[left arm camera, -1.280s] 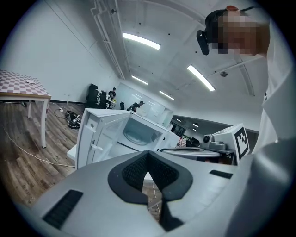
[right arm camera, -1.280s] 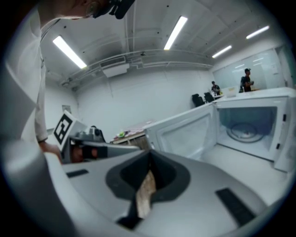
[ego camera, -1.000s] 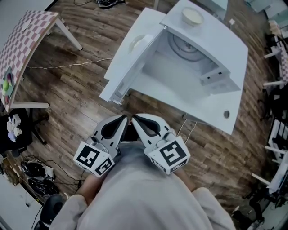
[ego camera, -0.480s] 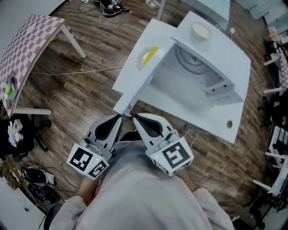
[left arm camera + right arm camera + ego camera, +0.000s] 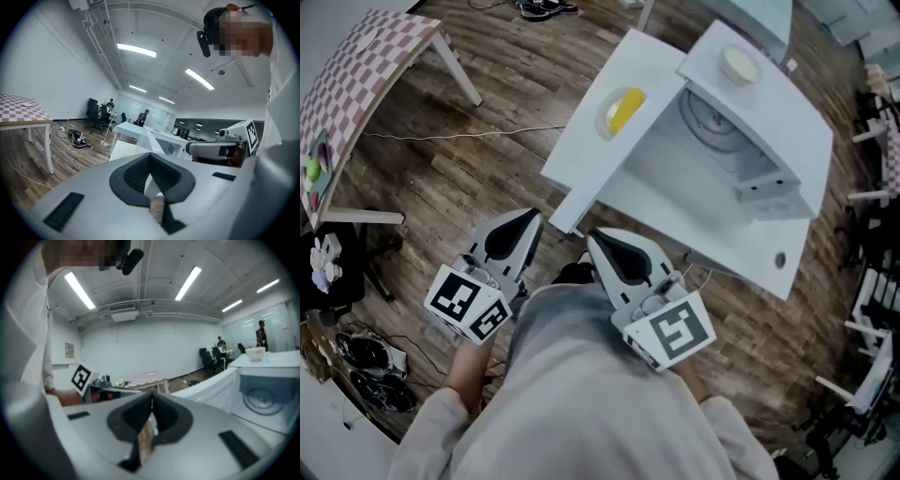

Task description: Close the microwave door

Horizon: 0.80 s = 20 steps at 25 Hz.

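Note:
The white microwave (image 5: 750, 159) stands with its door (image 5: 600, 141) swung wide open to the left; a yellow patch (image 5: 623, 108) shows in the door's window. The glass turntable (image 5: 712, 117) is visible inside. On top of the microwave rests a pale bowl (image 5: 739, 64). My left gripper (image 5: 534, 214) is shut and empty, just left of the door's near corner. My right gripper (image 5: 591, 234) is shut too, just right of that corner and below the cavity. In the right gripper view the open microwave (image 5: 262, 394) is at the right, beyond the meeting jaws.
A checkered table (image 5: 356, 84) stands at the far left, and a thin cable (image 5: 459, 136) runs across the wooden floor. Shoes (image 5: 544, 7) lie at the top edge. Bags and clutter (image 5: 366, 361) fill the lower left; chair legs (image 5: 872, 309) line the right edge.
The two grippers, tip to tip before, have parted: the left one moved left of the door's corner. The microwave sits further up and right in view.

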Each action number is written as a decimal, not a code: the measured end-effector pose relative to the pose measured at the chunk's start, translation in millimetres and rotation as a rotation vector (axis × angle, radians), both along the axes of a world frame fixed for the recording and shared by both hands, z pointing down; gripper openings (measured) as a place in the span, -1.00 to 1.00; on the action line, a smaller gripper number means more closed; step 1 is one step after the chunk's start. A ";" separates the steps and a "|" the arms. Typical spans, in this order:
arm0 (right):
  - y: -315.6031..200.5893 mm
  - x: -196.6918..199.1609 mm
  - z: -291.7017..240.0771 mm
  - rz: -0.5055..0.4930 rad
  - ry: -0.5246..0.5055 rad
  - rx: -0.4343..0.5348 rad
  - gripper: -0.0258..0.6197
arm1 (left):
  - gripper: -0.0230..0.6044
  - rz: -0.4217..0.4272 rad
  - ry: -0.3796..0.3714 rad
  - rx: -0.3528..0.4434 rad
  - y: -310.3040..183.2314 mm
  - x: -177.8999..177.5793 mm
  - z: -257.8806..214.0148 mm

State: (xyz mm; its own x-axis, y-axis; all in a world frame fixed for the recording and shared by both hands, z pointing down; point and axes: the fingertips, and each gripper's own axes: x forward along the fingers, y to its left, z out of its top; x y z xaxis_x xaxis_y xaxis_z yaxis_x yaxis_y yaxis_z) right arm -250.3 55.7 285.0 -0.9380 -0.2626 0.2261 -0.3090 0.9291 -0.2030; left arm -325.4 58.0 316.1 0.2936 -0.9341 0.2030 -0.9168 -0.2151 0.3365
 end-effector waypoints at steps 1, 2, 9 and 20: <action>-1.0 0.3 0.4 0.000 0.003 0.000 -0.85 | -0.88 0.004 0.003 -0.008 -1.4 1.0 3.4; -1.8 0.2 1.1 -0.002 0.006 -0.001 -0.85 | -0.88 0.006 0.007 -0.014 -2.5 1.6 6.2; -7.1 2.8 7.7 -0.011 0.021 -0.021 -0.85 | -0.88 -0.021 0.045 -0.044 -5.6 0.3 18.1; -13.6 10.7 17.3 0.008 0.036 -0.050 -0.85 | -0.88 -0.010 0.034 -0.071 -6.6 3.2 21.5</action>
State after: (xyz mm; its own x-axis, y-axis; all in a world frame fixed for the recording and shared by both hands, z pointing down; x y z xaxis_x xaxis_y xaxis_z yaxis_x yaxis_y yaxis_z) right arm -239.5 42.1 302.3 -0.9269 -0.2575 0.2729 -0.3244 0.9155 -0.2381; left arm -322.2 51.4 337.6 0.2918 -0.9207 0.2591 -0.9067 -0.1801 0.3814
